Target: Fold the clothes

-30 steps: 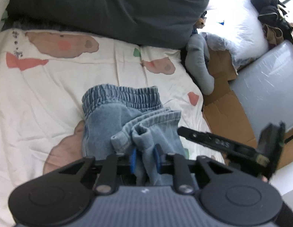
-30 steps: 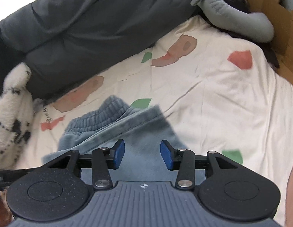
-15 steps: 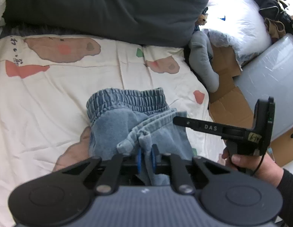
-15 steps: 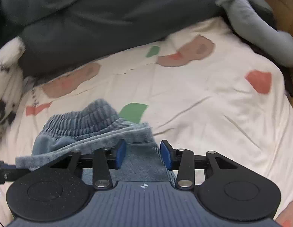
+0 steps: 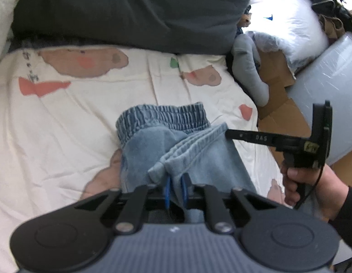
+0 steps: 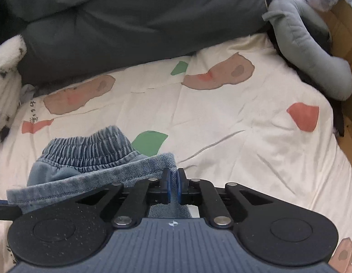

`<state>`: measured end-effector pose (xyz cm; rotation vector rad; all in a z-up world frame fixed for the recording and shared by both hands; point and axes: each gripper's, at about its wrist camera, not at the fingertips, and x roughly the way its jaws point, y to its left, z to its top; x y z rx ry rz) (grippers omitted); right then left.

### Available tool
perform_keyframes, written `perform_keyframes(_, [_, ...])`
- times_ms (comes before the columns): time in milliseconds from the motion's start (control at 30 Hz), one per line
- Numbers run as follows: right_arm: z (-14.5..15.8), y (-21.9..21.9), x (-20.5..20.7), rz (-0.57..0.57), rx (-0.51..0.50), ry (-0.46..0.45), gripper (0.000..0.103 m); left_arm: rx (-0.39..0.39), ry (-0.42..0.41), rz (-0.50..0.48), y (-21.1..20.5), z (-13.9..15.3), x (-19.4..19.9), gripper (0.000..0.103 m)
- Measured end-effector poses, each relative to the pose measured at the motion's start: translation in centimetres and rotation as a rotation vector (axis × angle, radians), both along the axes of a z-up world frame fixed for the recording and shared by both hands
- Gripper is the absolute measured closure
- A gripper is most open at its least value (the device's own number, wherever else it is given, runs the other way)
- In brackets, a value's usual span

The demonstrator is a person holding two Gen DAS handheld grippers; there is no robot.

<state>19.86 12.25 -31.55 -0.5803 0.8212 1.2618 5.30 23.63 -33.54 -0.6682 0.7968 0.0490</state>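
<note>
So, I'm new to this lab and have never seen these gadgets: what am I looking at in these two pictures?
There is no robot here. A person holds a hand-operated two-finger gripper in each hand, and each carries a fisheye camera looking along its fingers. One picture is from the left gripper, the other from the right gripper. Both look down at a bed with a cream patterned sheet, a dark grey duvet behind it, and a grey plush toy at the edge. On the sheet lie blue denim shorts, partly folded. The left gripper pinches a bunched hem, its jaws easing open slightly. The right gripper is shut on the other corner of the hem; its hand shows in the left view.
</note>
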Motion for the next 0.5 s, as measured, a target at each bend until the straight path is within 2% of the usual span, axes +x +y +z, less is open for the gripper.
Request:
perform_keyframes(33, [0.1, -0.1, 0.3, 0.001, 0.007, 0.022, 0.092, 0.015, 0.001, 0.0, 0.0, 0.1, -0.1, 0.074])
perform_keyframes(67, [0.1, -0.2, 0.6, 0.007, 0.016, 0.045, 0.074, 0.031, 0.002, 0.0, 0.0, 0.2, -0.2, 0.061])
perform_keyframes(133, [0.0, -0.4, 0.8, 0.046, 0.027, 0.067, 0.051, 0.016, 0.006, 0.013, 0.3, -0.1, -0.2, 0.056])
perform_keyframes(267, [-0.7, 0.2, 0.9, 0.143, -0.013, 0.037, 0.049, -0.025, 0.005, 0.019, 0.9, -0.6, 0.3, 0.056])
perform_keyframes(333, [-1.2, 0.5, 1.3, 0.16, -0.022, 0.057, 0.049, -0.039, 0.004, 0.021, 0.9, -0.6, 0.5, 0.056])
perform_keyframes(500, [-2.5, 1.5, 2.3, 0.181, -0.035, 0.133, 0.049, -0.137, 0.02, 0.059, 1.0, -1.4, 0.8, 0.058])
